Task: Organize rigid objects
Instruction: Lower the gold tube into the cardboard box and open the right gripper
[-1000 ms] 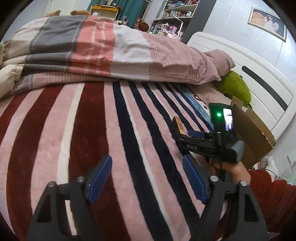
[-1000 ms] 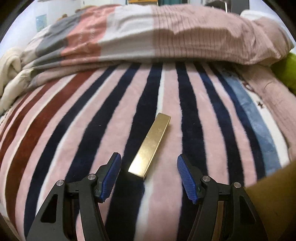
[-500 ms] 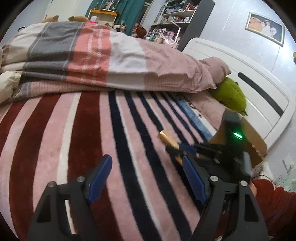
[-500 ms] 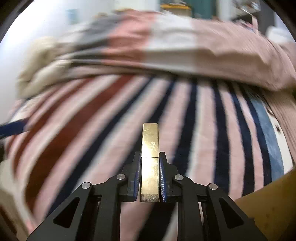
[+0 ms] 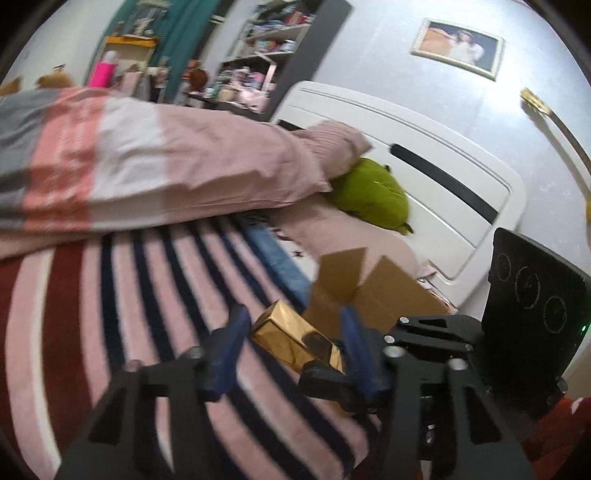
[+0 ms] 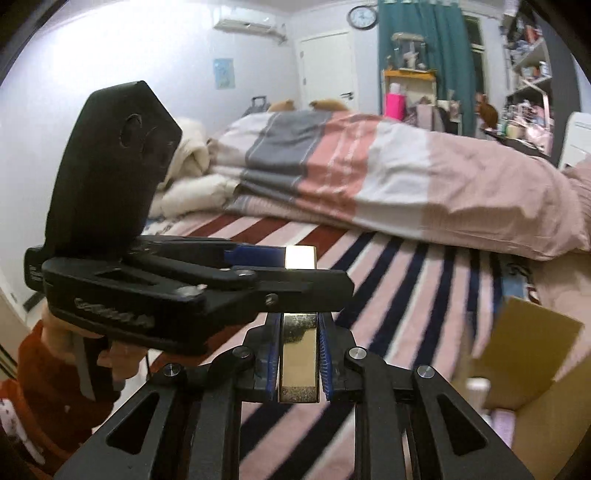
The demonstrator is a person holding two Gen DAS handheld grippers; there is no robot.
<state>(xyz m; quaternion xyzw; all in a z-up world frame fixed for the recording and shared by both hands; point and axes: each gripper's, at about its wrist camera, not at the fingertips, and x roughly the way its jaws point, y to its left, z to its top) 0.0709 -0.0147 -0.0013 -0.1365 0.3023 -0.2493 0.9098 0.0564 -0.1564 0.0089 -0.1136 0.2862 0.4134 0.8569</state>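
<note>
Above striped blanket (image 6: 424, 280) | gold bar (image 6: 299, 350) unlabelled | gripper embossing illegible

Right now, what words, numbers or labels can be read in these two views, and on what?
None reads clearly.
Raised lettering on the body of the left gripper, whose jaws are closing around the gold bar: too blurred.
Wall clock numerals: too small.
Blue poster: too small.
Shelf items: too blurred.
</note>
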